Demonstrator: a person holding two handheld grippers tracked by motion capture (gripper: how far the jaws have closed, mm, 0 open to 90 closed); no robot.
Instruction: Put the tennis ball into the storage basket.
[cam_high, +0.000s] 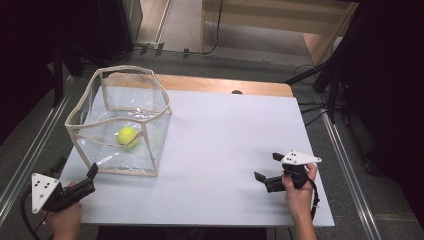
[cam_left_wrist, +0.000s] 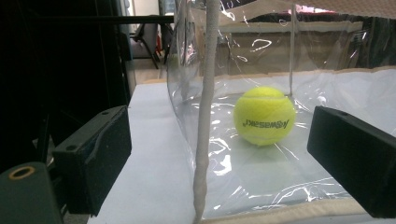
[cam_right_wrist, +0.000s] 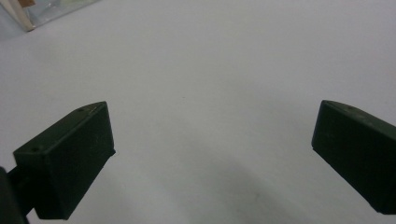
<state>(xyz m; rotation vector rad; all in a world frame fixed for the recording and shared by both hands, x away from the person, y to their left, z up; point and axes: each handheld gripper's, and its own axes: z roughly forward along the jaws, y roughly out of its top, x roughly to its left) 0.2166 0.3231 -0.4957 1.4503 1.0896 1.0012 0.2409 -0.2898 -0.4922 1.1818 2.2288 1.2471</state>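
A yellow tennis ball (cam_high: 127, 136) lies inside a clear plastic bin with beige trim (cam_high: 150, 100) at the table's left. My left gripper (cam_high: 76, 169) sits at the front left corner, just short of the bin, open and holding nothing. In the left gripper view its open jaws frame the bin's near corner seam (cam_left_wrist: 205, 116), with the ball (cam_left_wrist: 264, 115) behind the clear wall. Over bare table at the front right, my right gripper (cam_high: 268, 166) is open and points left. The right gripper view shows that gripper (cam_right_wrist: 212, 154) wide open above the white surface.
A white sheet covers the table (cam_high: 225, 130), with a wooden strip (cam_high: 225, 85) along its far edge. Dark stands and cables stand beyond the right side. A corner of the bin (cam_right_wrist: 32, 14) shows at the top left of the right gripper view.
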